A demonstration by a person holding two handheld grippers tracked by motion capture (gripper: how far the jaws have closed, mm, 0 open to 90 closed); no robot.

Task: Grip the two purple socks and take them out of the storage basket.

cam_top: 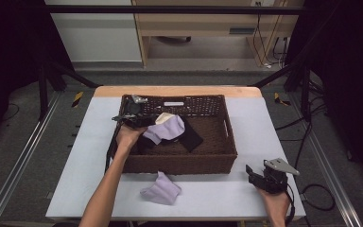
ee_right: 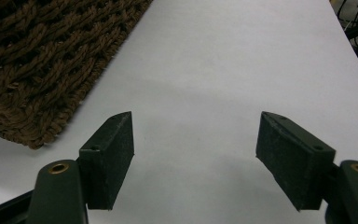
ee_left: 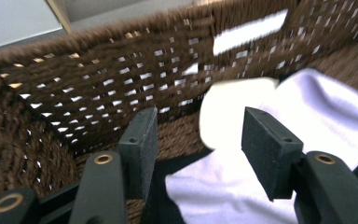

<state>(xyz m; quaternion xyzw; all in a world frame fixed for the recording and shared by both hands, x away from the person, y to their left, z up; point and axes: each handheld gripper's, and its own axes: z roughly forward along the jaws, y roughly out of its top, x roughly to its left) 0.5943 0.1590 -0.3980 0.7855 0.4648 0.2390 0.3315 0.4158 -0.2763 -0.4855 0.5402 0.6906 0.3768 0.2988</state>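
Note:
A brown wicker basket stands mid-table. Inside it lie a lavender cloth, a cream cloth and a black cloth. My left gripper hovers inside the basket's left side, open, with nothing between its jaws. In the left gripper view the gripper faces the lavender cloth and the cream cloth against the basket wall. A second lavender cloth lies on the table in front of the basket. My right gripper rests open near the table's front right, over bare table beside the basket corner.
The white table has free room left and right of the basket. Metal frame bars and cables flank the table. A wooden cabinet stands beyond the far edge.

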